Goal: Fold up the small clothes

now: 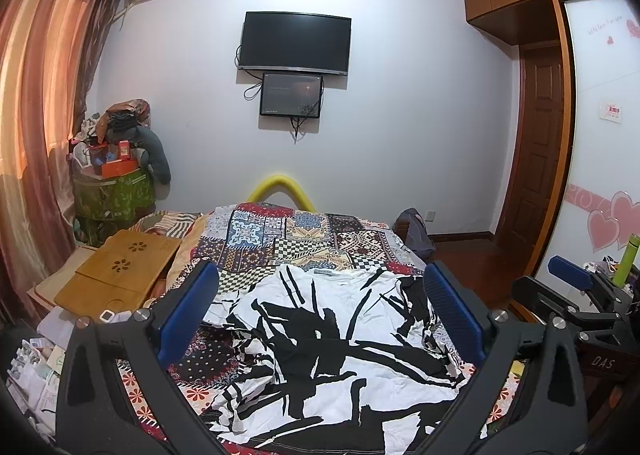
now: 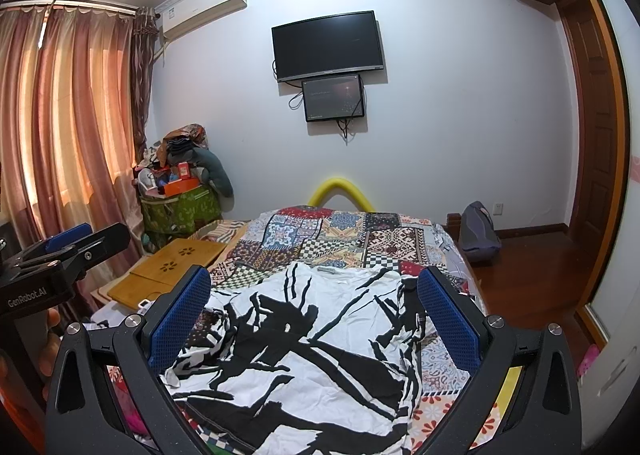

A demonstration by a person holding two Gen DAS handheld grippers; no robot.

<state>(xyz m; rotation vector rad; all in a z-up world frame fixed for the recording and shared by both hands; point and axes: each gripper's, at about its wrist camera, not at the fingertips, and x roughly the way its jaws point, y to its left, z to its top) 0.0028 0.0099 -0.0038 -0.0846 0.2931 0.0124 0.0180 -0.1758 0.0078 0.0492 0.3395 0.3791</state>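
Both tongs wide, holding nothing, above the garment.

Left gripper (image 1: 320, 311) and right gripper (image 2: 314, 315), black frames with ribbed blue pads, hover apart over my white thin-cotton shirt with jagged black brush-stroke print (image 1: 332, 343). It lies crumpled, neck label away from me, on the patchwork-print quilt (image 1: 280, 235); I judge it needs flattening before folding.
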